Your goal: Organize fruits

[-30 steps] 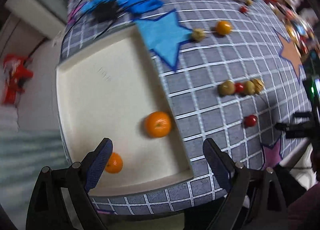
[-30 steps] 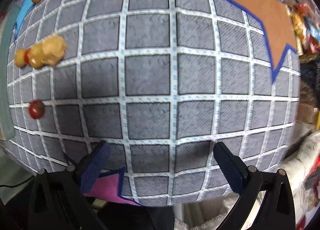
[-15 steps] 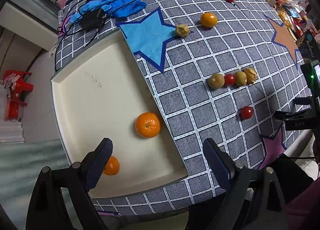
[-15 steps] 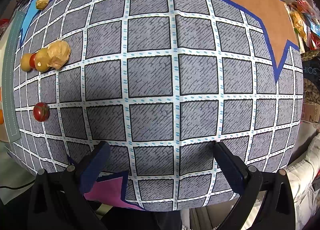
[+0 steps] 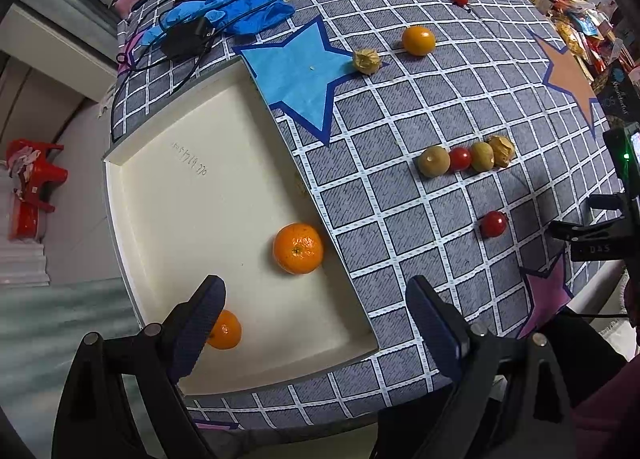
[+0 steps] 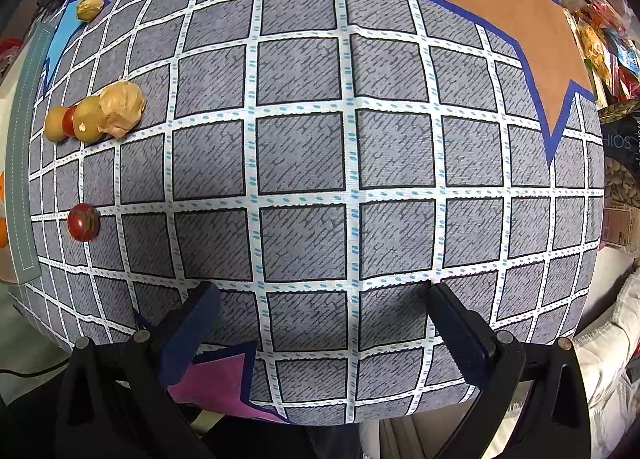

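The table [image 5: 400, 187] is holding a big tray [image 5: 168, 195] with two oranges [image 5: 298, 248] sitting in it, so the job is only just starting. A row of four small fruits [image 5: 466, 159], a red tomato [image 5: 494, 224] and more are waiting on the cloth, well apart from the tray. The left gripper [image 5: 316, 321] is hanging wide above the tray, holding nothing. The right gripper [image 6: 320, 329] is wide and empty too.

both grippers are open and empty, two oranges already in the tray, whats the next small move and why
Probably swing the right gripper left toward the lone cherry tomato. It lies apart from the other loose fruit and nearest the tray, and the jaws stand open with only bare cloth between them.
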Demonstrator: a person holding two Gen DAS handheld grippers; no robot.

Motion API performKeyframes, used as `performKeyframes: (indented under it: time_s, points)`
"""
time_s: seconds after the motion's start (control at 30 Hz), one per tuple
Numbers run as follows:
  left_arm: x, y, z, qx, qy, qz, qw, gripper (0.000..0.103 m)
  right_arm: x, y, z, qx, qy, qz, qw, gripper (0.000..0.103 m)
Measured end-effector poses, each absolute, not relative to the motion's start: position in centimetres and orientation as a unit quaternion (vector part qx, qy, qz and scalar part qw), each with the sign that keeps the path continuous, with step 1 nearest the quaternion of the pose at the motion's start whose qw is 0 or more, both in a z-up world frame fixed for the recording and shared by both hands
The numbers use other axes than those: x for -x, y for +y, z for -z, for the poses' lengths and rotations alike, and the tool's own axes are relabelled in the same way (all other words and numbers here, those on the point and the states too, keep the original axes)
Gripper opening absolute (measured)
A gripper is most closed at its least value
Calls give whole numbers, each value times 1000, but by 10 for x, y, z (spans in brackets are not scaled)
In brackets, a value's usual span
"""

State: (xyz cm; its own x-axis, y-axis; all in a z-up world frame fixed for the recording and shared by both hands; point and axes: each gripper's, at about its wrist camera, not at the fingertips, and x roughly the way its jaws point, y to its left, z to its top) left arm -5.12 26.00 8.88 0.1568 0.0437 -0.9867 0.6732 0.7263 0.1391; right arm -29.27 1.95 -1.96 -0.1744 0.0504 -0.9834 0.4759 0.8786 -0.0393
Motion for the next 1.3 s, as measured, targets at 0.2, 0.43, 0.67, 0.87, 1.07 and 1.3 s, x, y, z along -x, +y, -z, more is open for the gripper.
performKeyframes:
  time_s: [0.2,0.43,0.67,0.87,1.07,1.3]
  points:
    - [51,261,-88,-293,611,224,701,94,293,20,19,-176,746,172,618,103]
    - [51,261,-88,-293,610,224,701,94,294,20,19,-176,746,171,619,103]
    - [51,261,-87,-292,611,223,701,94,292,19,20,-177,745,171,620,103]
    - [51,261,-87,-294,610,225,700,94,292,19,20,-177,744,171,621,103]
    - [52,261,-87,-295,610,225,700,94,293,20,17,-177,743,170,623,103]
    - [53,261,-87,-295,609,224,701,94,293,20,17,-177,742,170,624,103]
